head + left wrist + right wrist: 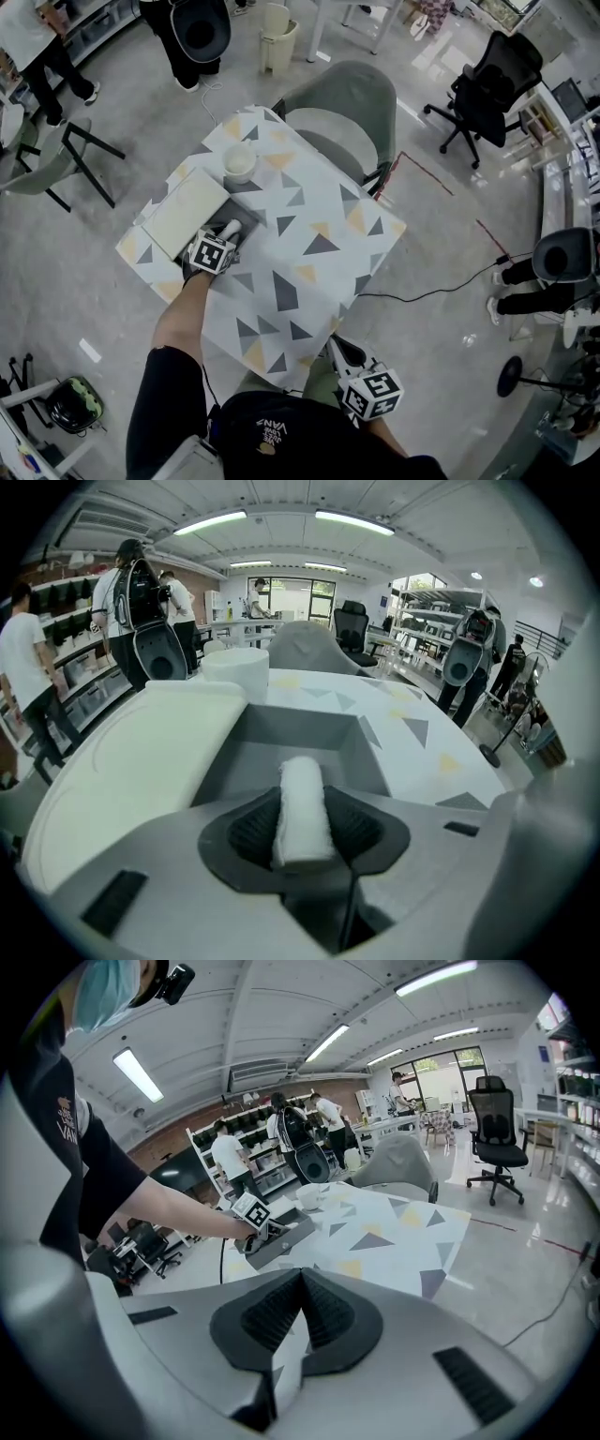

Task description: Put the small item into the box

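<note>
"What did the small item (pixel 302 808) look like?"

"It was a white roll with a soft, slightly fuzzy surface, like a rolled cloth. It was longer than it was thick, and it pointed straight ahead along the jaws."

"Where was it?"

"It was between the pads of the left gripper (pixel 306 829), which were clamped on its near half. Its far end stuck out over the near end of the open grey box (pixel 309 726). I could not tell whether it touched the box floor."

"And the box?"

"It sat near the left edge of the table (pixel 309 262), which had a cloth patterned with triangles. The cream lid (pixel 186 211) lay flat just beside the box on its left. A white cup (pixel 239 164) stood just beyond the box's far end."

"How was the left arm held?"

"The bare forearm (pixel 183 314) reached forward from the body across the table's near corner. The hand was at the box, and the gripper's marker cube faced up."

"And the other side?"

"The right gripper (pixel 300 1288) was held low and close to the body, off the table's near edge and well apart from the box. It pointed towards the table. Its jaws were pressed together with nothing between them."
</note>
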Demonstrator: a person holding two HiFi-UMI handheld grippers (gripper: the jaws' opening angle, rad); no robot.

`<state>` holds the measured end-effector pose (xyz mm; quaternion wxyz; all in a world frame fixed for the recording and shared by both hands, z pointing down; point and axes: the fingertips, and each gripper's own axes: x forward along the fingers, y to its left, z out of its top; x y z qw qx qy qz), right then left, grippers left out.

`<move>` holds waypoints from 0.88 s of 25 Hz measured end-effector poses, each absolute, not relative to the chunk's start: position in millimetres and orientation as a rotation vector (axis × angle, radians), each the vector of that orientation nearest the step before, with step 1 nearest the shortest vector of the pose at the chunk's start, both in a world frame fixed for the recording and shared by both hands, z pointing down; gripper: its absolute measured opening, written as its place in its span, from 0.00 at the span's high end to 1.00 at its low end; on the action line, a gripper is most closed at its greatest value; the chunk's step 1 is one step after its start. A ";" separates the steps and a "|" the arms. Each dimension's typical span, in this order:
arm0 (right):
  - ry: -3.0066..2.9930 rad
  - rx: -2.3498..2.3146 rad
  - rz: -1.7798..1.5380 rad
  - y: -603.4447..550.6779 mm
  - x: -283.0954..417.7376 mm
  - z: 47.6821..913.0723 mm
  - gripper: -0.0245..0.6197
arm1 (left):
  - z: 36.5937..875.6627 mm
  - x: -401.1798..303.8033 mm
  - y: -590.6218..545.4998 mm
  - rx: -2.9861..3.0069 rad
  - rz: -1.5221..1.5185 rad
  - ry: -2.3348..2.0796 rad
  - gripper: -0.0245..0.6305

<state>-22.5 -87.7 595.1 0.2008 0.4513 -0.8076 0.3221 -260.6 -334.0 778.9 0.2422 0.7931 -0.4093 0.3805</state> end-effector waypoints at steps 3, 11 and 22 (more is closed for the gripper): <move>-2.248 1.264 0.902 -87.8 -19.7 596.3 0.96 | 788.9 -260.4 -334.6 2.173 1.140 -1.099 0.75; -2.238 1.281 0.906 -87.8 -11.5 596.1 0.96 | 797.1 -254.7 -333.6 2.170 1.263 -1.042 0.75; -2.243 1.288 0.907 -86.7 -5.0 593.9 0.96 | 797.0 -256.5 -331.9 2.137 1.294 -1.034 0.72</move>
